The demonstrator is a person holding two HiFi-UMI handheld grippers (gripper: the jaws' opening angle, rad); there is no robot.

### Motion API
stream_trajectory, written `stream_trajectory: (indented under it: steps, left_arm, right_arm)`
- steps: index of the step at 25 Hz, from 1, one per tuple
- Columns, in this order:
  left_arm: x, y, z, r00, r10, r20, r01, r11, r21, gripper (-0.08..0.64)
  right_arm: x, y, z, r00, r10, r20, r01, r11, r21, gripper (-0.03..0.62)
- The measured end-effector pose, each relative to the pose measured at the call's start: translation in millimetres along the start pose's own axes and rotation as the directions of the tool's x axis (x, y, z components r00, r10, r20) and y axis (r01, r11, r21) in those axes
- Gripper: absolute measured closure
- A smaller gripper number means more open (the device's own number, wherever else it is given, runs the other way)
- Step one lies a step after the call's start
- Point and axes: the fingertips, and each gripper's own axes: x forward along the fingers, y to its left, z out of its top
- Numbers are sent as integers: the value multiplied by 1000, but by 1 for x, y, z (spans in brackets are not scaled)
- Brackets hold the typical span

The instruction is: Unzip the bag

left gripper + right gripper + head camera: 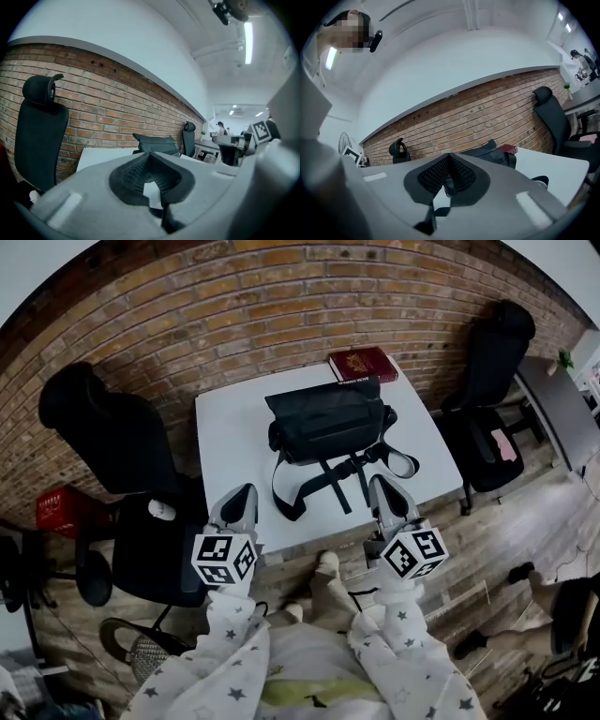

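A black bag (326, 420) lies on the white table (225, 432), its straps (347, 476) trailing toward the near edge. The bag (154, 143) shows far off in the left gripper view, and the bag (487, 152) again in the right gripper view. My left gripper (246, 494) hovers at the table's near left edge, shut and empty, short of the bag. My right gripper (382, 486) is over the near right edge beside the strap ends, also shut with nothing in it. Both grippers point toward the brick wall.
A red book (363, 363) lies on the table behind the bag. Black office chairs stand left (112, 442) and right (487, 362) of the table. A red crate (64, 509) sits on the floor at left. The brick wall (281, 296) backs the table.
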Motion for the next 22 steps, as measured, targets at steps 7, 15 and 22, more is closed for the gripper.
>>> stream_trajectory:
  steps: [7,15,22]
  left_arm:
    - [52,6,8,998,65,-14,-66,997,-38,561]
    - [89,11,-4,994,107,-37,-111,988,-107,561]
    - [109,19,-6,989,140,-44,-144,983,-114,540]
  right_arm:
    - [63,-28,6,992,107,-62,-107,994,7,601]
    - [110,-33,-9,947,293,-133,-294,956,14,600]
    - [136,-14,-43,859,452,-242,-459,888,28,588]
